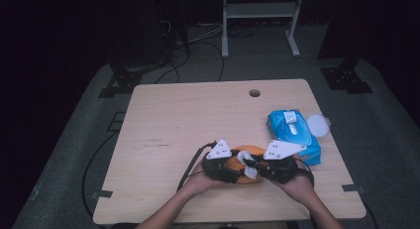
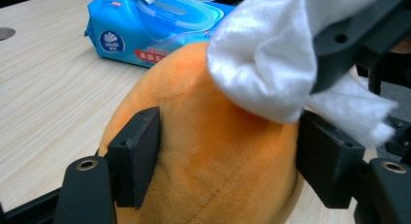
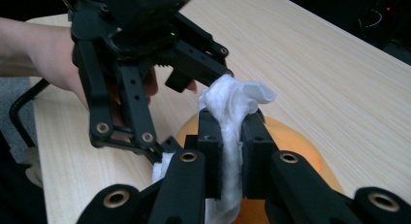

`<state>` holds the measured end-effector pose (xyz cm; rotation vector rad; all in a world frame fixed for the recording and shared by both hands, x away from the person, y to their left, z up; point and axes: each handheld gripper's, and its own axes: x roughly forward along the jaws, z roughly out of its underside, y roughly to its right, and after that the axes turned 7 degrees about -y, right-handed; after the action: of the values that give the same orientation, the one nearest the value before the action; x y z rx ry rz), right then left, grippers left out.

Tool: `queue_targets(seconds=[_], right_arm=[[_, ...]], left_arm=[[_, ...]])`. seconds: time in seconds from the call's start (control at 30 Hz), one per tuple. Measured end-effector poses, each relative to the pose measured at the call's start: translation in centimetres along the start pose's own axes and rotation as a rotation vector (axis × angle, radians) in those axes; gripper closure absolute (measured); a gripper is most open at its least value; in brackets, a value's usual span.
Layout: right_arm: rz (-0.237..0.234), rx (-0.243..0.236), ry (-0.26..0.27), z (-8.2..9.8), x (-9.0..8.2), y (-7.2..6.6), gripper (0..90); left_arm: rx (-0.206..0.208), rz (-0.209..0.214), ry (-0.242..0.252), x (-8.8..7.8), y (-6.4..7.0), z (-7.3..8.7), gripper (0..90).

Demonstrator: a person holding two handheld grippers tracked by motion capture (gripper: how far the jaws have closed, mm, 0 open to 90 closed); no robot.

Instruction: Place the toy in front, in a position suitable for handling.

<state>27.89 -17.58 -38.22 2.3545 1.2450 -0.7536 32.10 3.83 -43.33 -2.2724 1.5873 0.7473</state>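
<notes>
Wiping a soft toy held between two tools. The orange plush toy [image 2: 208, 156] rests on the table [image 1: 173, 120] near its front edge, just in front of the person, and is clamped at its flanks by the left hand-held gripper [image 2: 228, 161]: the jaws stand partly open, their pads pressing into the pile on either side, so the toy is steadied rather than squeezed flat. The right hand-held gripper [image 3: 231, 151] is closed nearly all the way on a bunched white wipe [image 3: 232, 112], which stands up between its pads and, in the left gripper view, lies against the upper surface of the toy. Behind, well apart from the work, lies the blue pack of wipes [image 1: 293, 135] with its flap open and a round white lid [image 1: 317, 125] just beside it. To do this step well, the holding grip should be firm enough to stop the toy sliding on the smooth wood but no tighter, since the plush gives readily; the wipe should be drawn across the fabric in short strokes away from the left jaws, with light downward pressure. The main risk, as judged here, is the two tools colliding, or the wipe slipping out of its narrow pinch.
</notes>
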Motion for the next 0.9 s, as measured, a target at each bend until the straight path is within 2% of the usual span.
queue_targets(seconds=[0.13, 0.23, 0.3, 0.37, 0.4, 0.5, 0.6, 0.73, 0.8, 0.9], right_arm=[[0.021, 0.03, 0.007, 0.7, -0.7, 1.1, 80.7], [0.051, 0.072, 0.001, 1.4, -1.1, 2.1, 80.7], [0.055, 0.101, -0.012, 2.0, -1.0, 2.7, 80.6], [0.02, 0.127, -0.002, 2.3, -0.9, 2.9, 80.6], [0.016, 0.122, 0.001, 2.2, -0.8, 2.8, 80.5], [0.01, 0.104, 0.002, 1.9, -0.7, 2.5, 80.4], [-0.005, 0.121, 0.003, 2.2, -1.1, 3.2, 80.3], [0.005, 0.165, -0.036, 3.7, -1.8, 4.5, 79.9], [0.007, 0.202, -0.066, 5.3, -2.3, 5.2, 79.5], [0.018, 0.219, -0.103, 6.8, -2.7, 5.5, 78.3]], left_arm=[[-0.025, 0.016, 0.013, -0.2, -0.5, 0.2, 30.5], [-0.036, 0.029, 0.015, -0.5, -0.8, 0.5, 30.4], [-0.027, 0.061, 0.01, -0.7, -1.1, 0.5, 28.6], [0.008, 0.069, 0.003, -0.9, -1.1, 0.5, 22.6], [0.007, 0.069, 0.004, -1.0, -1.2, 0.6, 21.8], [0.017, 0.058, 0.005, -1.3, -1.3, 0.5, 27.8], [0.008, 0.039, 0.01, -1.7, -1.4, 0.5, 33.1], [-0.028, 0.044, 0.018, -1.9, -1.9, 0.6, 34.4], [-0.034, 0.046, 0.021, -1.9, -2.0, 0.7, 33.9], [-0.047, 0.049, 0.025, -1.8, -2.1, 0.7, 33.1]])
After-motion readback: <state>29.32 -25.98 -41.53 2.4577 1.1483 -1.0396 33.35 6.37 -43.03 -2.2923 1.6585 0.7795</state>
